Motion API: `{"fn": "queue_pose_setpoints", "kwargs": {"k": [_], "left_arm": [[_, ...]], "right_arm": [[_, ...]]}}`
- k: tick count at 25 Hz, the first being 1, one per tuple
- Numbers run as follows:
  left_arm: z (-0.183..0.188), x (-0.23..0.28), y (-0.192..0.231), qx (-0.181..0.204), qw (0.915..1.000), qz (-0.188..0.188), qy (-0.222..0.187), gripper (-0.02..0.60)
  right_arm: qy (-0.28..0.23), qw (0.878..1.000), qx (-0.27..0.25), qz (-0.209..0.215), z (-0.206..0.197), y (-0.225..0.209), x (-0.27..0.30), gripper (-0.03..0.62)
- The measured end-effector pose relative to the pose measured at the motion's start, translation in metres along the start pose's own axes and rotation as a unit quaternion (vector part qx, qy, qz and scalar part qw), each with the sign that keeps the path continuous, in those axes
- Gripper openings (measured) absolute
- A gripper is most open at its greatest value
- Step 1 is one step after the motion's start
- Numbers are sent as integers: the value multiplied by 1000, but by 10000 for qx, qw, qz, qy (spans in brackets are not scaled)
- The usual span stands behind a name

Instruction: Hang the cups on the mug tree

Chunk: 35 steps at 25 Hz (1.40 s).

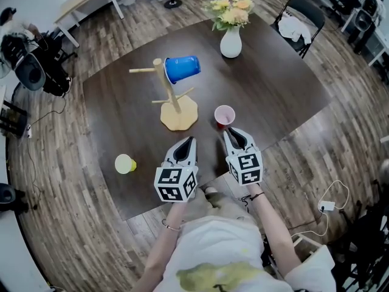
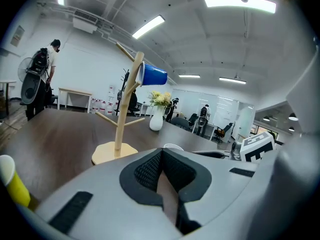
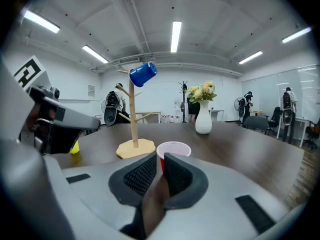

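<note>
The red cup (image 1: 224, 115) at twelve o'clock from your right gripper (image 1: 227, 131) looks light and crushable: pinch its rim softly; fingers there and on your left gripper (image 1: 191, 140) are closed, empty

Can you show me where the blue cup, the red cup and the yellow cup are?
blue cup (image 1: 182, 68), head view, its side wall.
red cup (image 1: 224, 114), head view, its open mouth.
yellow cup (image 1: 124, 163), head view, its pale open end.
</note>
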<state>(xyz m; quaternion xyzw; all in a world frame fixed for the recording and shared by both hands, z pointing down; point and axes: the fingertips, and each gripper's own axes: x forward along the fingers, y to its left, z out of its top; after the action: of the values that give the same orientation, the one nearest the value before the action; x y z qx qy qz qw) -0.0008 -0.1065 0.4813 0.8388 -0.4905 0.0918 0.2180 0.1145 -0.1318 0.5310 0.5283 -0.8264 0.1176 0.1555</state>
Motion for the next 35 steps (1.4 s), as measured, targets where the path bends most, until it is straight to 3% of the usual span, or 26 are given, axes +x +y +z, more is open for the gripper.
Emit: {"fn": "queue_pose_setpoints", "kwargs": {"k": [2,5,6,14,27,35], "left_arm": [[-3,2,0,-32,10000,20,25,23],[-5,4,0,-81,9999,48,34,23],[-6,6,0,-89,9999,63,41,23],[-2,9,7,-192,9996,228,34,23],[-5,-3,16,-310,9984,472,56,23],[-1,-15,26,-347,9976,605,-31,23]], "right_arm": [[64,9999,79,-46,-8,-5,6,34],[177,9995,271,12,-17,-10,19,217],[241,9993,283,54,-20,-10,24,251],[428,9989,87,-147,-26,-24,60,345],[668,9977,128,-30,-24,-31,94,353],[413,9988,182,186,-2,-8,87,327]]}}
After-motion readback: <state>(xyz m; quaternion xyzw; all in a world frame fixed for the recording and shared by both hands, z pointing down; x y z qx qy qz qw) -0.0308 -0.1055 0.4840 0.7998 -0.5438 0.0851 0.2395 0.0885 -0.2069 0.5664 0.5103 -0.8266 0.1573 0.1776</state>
